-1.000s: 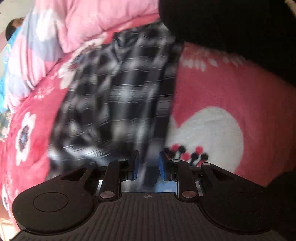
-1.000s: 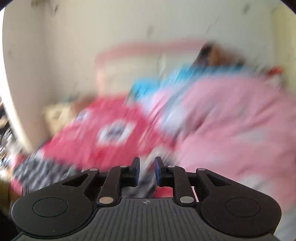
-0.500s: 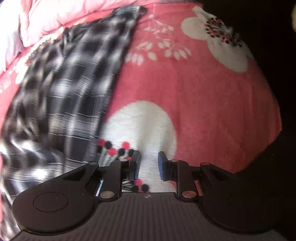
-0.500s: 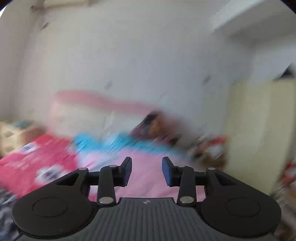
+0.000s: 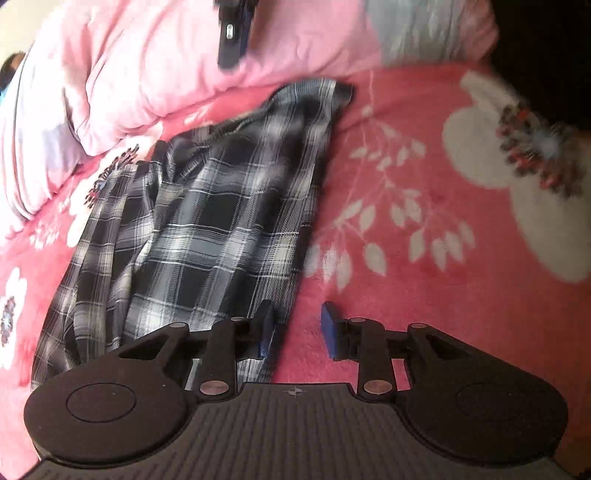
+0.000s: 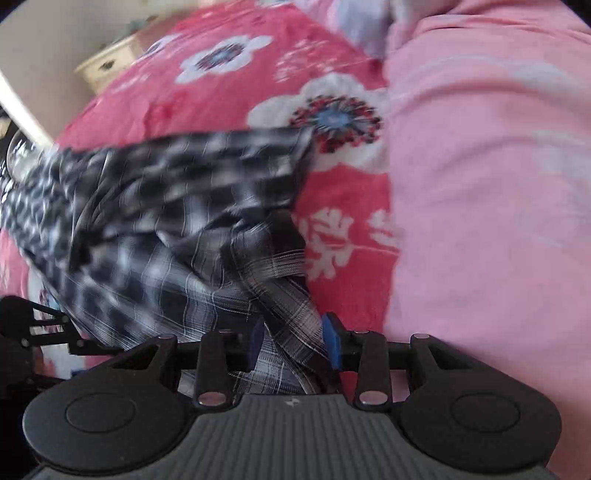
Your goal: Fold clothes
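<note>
A black-and-white plaid shirt [image 5: 207, 229] lies rumpled on a pink floral blanket [image 5: 424, 206]. My left gripper [image 5: 297, 328] is open and hovers at the shirt's near right edge, over both cloth and blanket. The shirt also shows in the right wrist view [image 6: 173, 221], partly blurred. My right gripper [image 6: 291, 341] is open with a bunched fold of the shirt lying between its fingers. The right gripper's tip [image 5: 231, 33] shows at the top of the left wrist view, over the quilt.
A light pink quilt [image 5: 155, 62] is heaped along the far side of the shirt and fills the right of the right wrist view [image 6: 491, 206]. A cream bedside cabinet [image 6: 107, 66] stands beyond the bed. The left gripper [image 6: 33, 332] shows at the lower left.
My left gripper has opened wider and swung back toward the shirt's edge. My right gripper has dropped from facing the wall to the shirt, with cloth now between its fingers.
</note>
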Action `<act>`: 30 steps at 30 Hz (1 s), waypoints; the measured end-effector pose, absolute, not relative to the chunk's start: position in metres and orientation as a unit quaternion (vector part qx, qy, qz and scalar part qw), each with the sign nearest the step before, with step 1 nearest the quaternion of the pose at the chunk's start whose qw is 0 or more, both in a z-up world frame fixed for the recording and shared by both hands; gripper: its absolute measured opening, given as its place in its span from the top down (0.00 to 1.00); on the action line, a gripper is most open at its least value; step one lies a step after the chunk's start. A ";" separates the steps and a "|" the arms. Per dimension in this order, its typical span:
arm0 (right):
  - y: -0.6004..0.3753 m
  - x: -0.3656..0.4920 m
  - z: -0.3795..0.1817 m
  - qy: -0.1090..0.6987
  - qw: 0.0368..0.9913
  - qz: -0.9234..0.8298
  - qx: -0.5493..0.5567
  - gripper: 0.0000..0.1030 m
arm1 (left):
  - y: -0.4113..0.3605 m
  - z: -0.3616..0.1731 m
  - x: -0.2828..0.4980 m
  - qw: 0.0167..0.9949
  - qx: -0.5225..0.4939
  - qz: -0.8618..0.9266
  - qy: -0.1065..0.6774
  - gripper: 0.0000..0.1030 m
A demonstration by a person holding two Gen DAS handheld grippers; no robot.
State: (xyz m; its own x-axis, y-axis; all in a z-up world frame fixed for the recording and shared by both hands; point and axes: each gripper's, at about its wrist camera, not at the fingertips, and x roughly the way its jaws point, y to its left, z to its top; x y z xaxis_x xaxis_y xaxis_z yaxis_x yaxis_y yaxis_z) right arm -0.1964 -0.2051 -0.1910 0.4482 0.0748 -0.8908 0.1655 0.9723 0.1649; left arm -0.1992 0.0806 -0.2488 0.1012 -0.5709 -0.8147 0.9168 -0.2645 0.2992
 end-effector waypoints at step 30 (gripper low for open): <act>-0.184 -0.125 -0.235 0.507 0.837 -0.184 -0.093 0.94 | 0.099 -0.258 -0.181 0.574 0.385 -0.697 0.190 1.00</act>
